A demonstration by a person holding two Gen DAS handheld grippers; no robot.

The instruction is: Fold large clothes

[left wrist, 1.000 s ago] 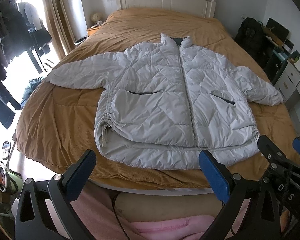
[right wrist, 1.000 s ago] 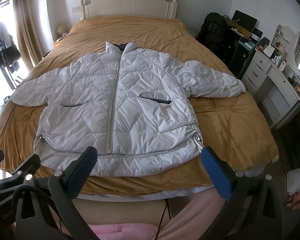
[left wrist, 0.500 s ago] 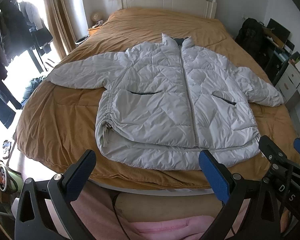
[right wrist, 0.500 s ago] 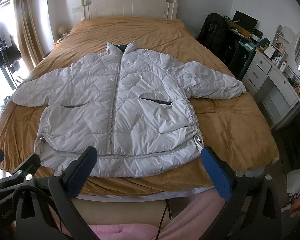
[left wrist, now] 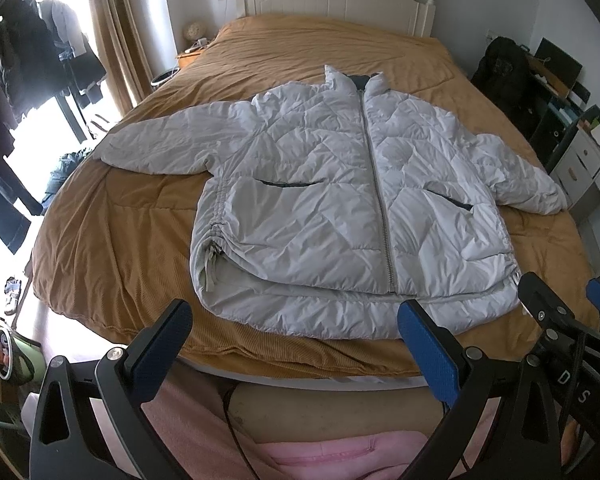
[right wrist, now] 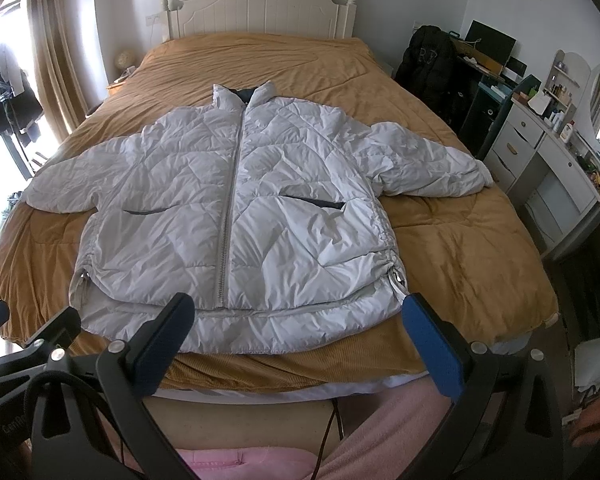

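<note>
A white quilted puffer jacket (left wrist: 340, 200) lies flat and zipped on the orange bedspread (left wrist: 112, 248), front up, both sleeves spread out, collar toward the headboard. It also shows in the right wrist view (right wrist: 236, 208). My left gripper (left wrist: 296, 344) is open and empty, hovering at the bed's foot just short of the jacket's hem. My right gripper (right wrist: 296, 340) is open and empty, also at the foot edge near the hem. The right gripper shows at the left wrist view's right edge (left wrist: 560, 312).
A white headboard (right wrist: 260, 4) stands at the far end. A white dresser (right wrist: 548, 160) and a black bag (right wrist: 428, 60) stand to the right of the bed. Curtains and hanging clothes (left wrist: 40, 60) are on the left. Pink-clad legs (right wrist: 260, 464) are below the grippers.
Both views have shifted slightly; the jacket sits a little closer and lower in frame. Both grippers stay open and empty.
</note>
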